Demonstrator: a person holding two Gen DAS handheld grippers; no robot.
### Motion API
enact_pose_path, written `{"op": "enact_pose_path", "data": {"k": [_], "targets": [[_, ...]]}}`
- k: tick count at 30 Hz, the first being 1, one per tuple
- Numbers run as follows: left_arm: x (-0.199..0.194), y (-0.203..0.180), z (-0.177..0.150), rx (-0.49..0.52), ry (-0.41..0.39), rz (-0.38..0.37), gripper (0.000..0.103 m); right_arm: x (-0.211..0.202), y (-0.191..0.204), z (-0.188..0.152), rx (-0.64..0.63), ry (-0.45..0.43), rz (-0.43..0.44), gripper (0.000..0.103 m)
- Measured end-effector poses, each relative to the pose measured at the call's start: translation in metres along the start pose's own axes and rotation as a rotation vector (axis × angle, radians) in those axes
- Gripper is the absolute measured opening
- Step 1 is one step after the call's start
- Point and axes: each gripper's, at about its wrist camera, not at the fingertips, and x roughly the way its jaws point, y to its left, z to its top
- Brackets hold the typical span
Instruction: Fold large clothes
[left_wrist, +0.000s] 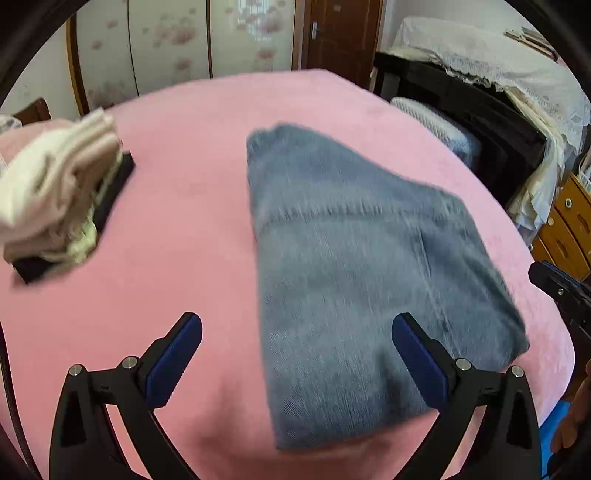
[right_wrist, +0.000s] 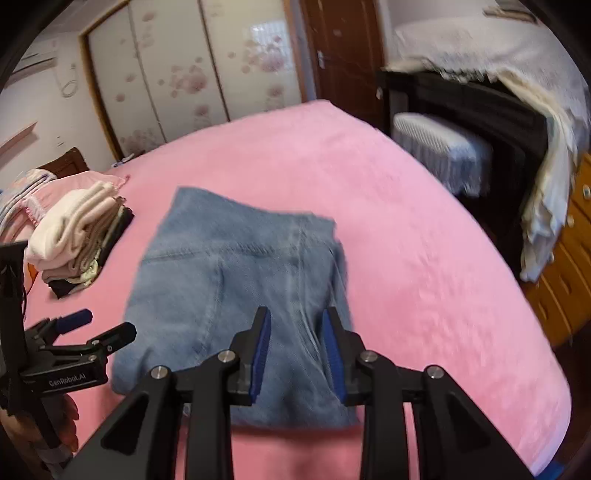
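Pink bed (left_wrist: 184, 206), filling most of both views, with a dark doorway and flowered wardrobe doors (right_wrist: 177, 77) behind. Folded blue jeans (left_wrist: 351, 266) lying flat near the middle of the bed, toward its near edge, well apart from a stack of folded pale and dark clothes (left_wrist: 62, 199) at the bed's left side. Left gripper (left_wrist: 297, 332) held above the jeans' near left edge, jaws spread wide and empty; right gripper (right_wrist: 295, 328) above the jeans' near right part, jaws partly apart, pads clear of the cloth, nothing gripped.
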Motion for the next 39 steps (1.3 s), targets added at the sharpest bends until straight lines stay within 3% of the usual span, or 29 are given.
{"op": "enact_pose_path", "data": {"k": [6, 10, 13, 16, 20, 22, 30, 39], "targets": [[0.0, 0.005, 0.045, 0.006, -0.021, -0.008, 0.102, 0.023, 0.025, 0.039, -0.037, -0.015, 0.019, 0.029], [0.02, 0.0, 0.072, 0.027, -0.024, -0.011, 0.102, 0.057, 0.037, 0.066, 0.01, 0.012, 0.101, 0.029], [0.044, -0.004, 0.083, 0.012, -0.017, -0.032, 0.102, 0.085, 0.042, 0.077, 0.013, 0.039, 0.098, 0.029], [0.07, -0.004, 0.085, -0.018, 0.019, -0.062, 0.098, 0.111, 0.038, 0.079, -0.013, 0.072, 0.048, 0.029], [0.101, -0.001, 0.076, -0.043, 0.078, -0.077, 0.095, 0.144, 0.014, 0.065, -0.063, 0.137, -0.11, 0.026], [0.109, 0.002, 0.072, -0.066, 0.083, -0.108, 0.096, 0.152, -0.002, 0.056, -0.058, 0.159, -0.127, 0.023], [0.114, 0.01, 0.067, -0.085, 0.093, -0.123, 0.1, 0.149, -0.03, 0.044, -0.008, 0.134, -0.145, 0.023], [0.091, 0.003, 0.069, -0.032, 0.085, -0.082, 0.1, 0.116, -0.041, 0.045, 0.054, 0.124, -0.058, 0.025]]}}
